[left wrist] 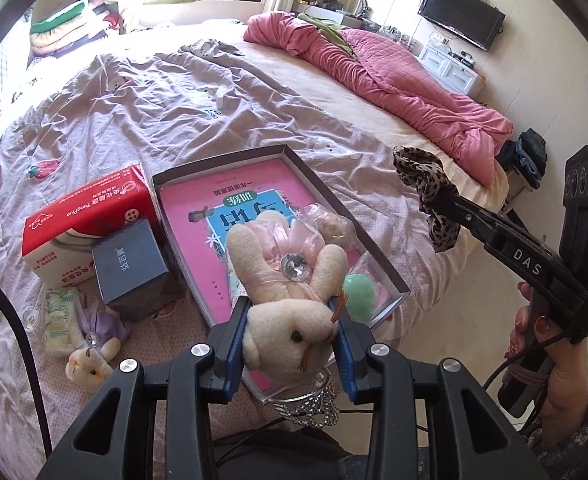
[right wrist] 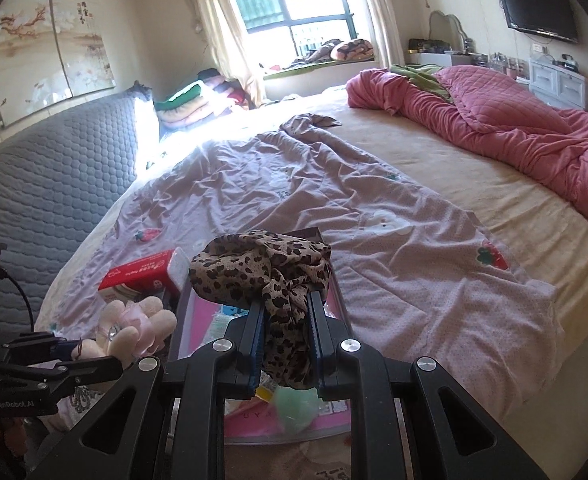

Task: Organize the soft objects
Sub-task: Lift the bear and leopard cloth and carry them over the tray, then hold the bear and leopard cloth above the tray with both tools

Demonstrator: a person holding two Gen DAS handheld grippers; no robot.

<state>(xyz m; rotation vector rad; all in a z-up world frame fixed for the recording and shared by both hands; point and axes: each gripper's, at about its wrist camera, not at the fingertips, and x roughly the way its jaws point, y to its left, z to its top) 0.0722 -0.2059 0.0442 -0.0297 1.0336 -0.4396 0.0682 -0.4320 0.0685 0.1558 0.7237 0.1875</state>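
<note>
**Holding two soft things above the open box**

Looking down my left gripper (left wrist: 291, 334), I see its jaws clamped on the head of a cream plush rabbit (left wrist: 289, 280), the blue pads pressed into both cheeks. The rabbit's body points away from me, ears and paws stretched forward, so its long axis runs along the fingers and out over the shallow box (left wrist: 378, 248). That box lies on the bedspread (left wrist: 133, 112), straight ahead and below the toy, with a pink book (left wrist: 189, 232) lining its floor and a green puff (left wrist: 360, 290) at its near right corner.

My right gripper (right wrist: 285, 342) is clenched on a leopard-print scarf (right wrist: 261, 268). The cloth bunches above the fingertips and a tail hangs between the jaws. In the right wrist view the same box sits just under and beyond the scarf.

I judge the left hand the nearer one for a drop: the rabbit already hangs over the box's near half, so a small lowering forward would put it inside. The scarf seems closer to the box's right rim.

A second, smaller rabbit (left wrist: 89, 360) waits on the bedspread to the left, beside the red tissue pack (left wrist: 89, 220) and the dark blue box (left wrist: 131, 268).
</note>
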